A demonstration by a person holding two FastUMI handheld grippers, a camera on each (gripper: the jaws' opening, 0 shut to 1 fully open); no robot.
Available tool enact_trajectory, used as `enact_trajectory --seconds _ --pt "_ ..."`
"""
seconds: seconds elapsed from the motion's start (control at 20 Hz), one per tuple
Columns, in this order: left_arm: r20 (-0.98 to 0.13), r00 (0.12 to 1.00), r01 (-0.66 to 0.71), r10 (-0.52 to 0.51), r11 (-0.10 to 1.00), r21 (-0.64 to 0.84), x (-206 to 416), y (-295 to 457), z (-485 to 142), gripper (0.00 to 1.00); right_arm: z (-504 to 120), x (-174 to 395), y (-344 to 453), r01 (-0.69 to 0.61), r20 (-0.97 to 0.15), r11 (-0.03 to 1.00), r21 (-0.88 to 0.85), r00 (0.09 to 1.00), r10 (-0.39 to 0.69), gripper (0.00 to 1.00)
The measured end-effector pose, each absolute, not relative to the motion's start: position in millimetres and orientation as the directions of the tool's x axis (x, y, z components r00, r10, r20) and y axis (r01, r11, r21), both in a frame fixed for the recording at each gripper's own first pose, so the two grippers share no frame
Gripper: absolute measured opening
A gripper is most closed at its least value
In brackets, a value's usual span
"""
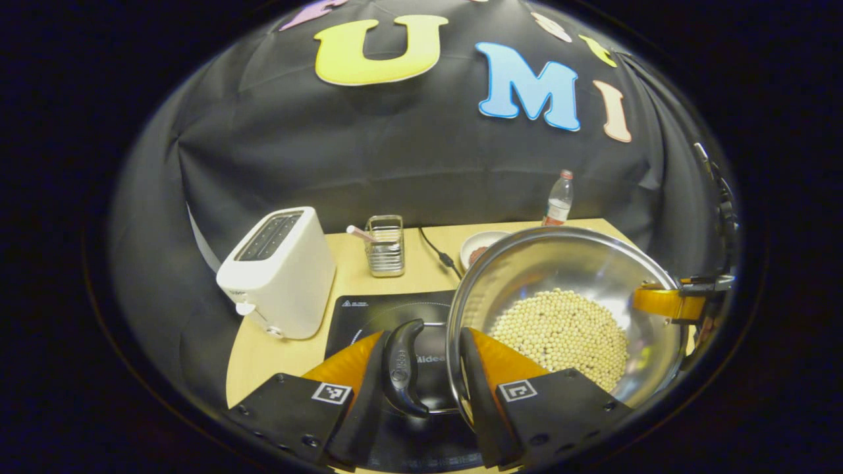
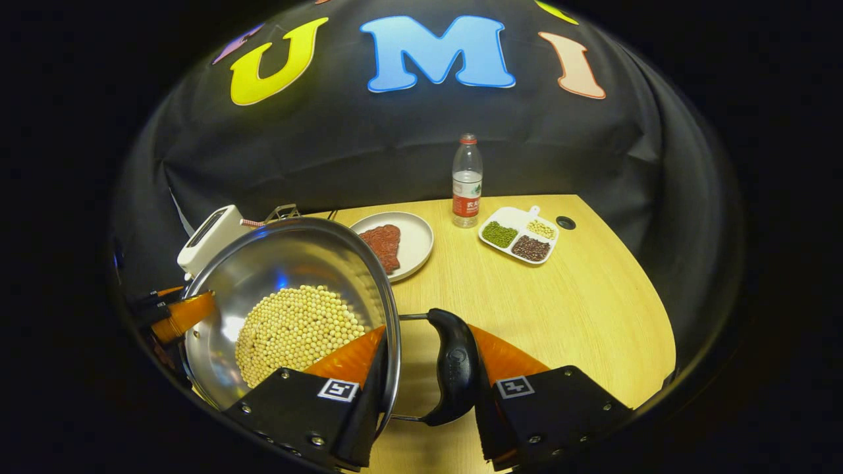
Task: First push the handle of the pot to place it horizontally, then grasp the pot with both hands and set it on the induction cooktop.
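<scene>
A pale wooden table (image 1: 395, 263) stands against black cloth. In the left gripper view, the left gripper (image 1: 421, 388) straddles the pot's (image 1: 560, 263) left handle (image 1: 405, 365) with one finger inside the rim; whether both fingers press it I cannot tell. The pot of beans (image 1: 560, 336) sits above the cooktop (image 1: 388, 313), beside a toaster (image 1: 280, 270). In the right gripper view, the right gripper (image 2: 425, 385) brackets the right handle (image 2: 454, 368) likewise, a plate (image 2: 411, 240) and bottle (image 2: 466, 181) beyond. The two-handed carry seems under way; next comes lowering it level onto the cooktop.
</scene>
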State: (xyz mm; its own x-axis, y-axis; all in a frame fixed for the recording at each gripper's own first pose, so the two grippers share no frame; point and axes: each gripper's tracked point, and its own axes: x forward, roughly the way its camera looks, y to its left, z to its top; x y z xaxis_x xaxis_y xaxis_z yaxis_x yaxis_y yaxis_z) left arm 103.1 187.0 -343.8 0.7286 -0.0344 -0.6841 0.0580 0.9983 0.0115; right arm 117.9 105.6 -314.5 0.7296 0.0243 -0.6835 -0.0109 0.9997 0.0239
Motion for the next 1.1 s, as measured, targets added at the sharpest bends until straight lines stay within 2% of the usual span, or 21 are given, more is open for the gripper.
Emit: enact_trajectory --seconds 0.25,0.3,0.65,0.7,0.8,0.85,0.95,1.05,1.1 --pt "-0.687 0.727 0.032 -0.007 0.999 0.023 113 220 -350 0.7 -325 135 137 -0.034 -0.692 0.999 0.034 0.72 0.048 0.61" --pt "-0.688 0.726 0.026 -0.003 0.999 0.023 115 227 -351 0.63 -326 138 142 -0.037 -0.694 0.999 0.036 0.718 0.051 0.61" --pt "-0.693 0.721 0.01 0.018 0.999 0.035 123 264 -362 0.63 -339 150 178 -0.052 -0.708 0.998 0.044 0.703 0.067 0.61" --pt "-0.694 0.72 0.007 0.019 0.999 0.035 123 269 -363 0.66 -341 152 183 -0.052 -0.709 0.998 0.045 0.702 0.068 0.61" --pt "-0.696 0.717 0.002 0.024 0.999 0.037 124 281 -367 0.63 -344 154 193 -0.055 -0.714 0.997 0.046 0.697 0.071 0.61" --pt "-0.699 0.715 -0.002 0.025 0.999 0.033 125 285 -368 0.67 -347 155 198 -0.055 -0.716 0.997 0.047 0.695 0.072 0.61" --pt "-0.703 0.711 -0.006 0.027 0.999 0.032 125 295 -373 0.63 -351 157 207 -0.057 -0.719 0.997 0.047 0.691 0.074 0.61" --pt "-0.702 0.711 -0.001 0.029 0.999 0.041 127 305 -375 0.66 -357 156 215 -0.056 -0.724 0.997 0.053 0.686 0.076 0.61" --pt "-0.702 0.712 0.002 0.029 0.999 0.044 128 307 -376 0.64 -359 157 218 -0.052 -0.725 0.997 0.058 0.684 0.078 0.61"
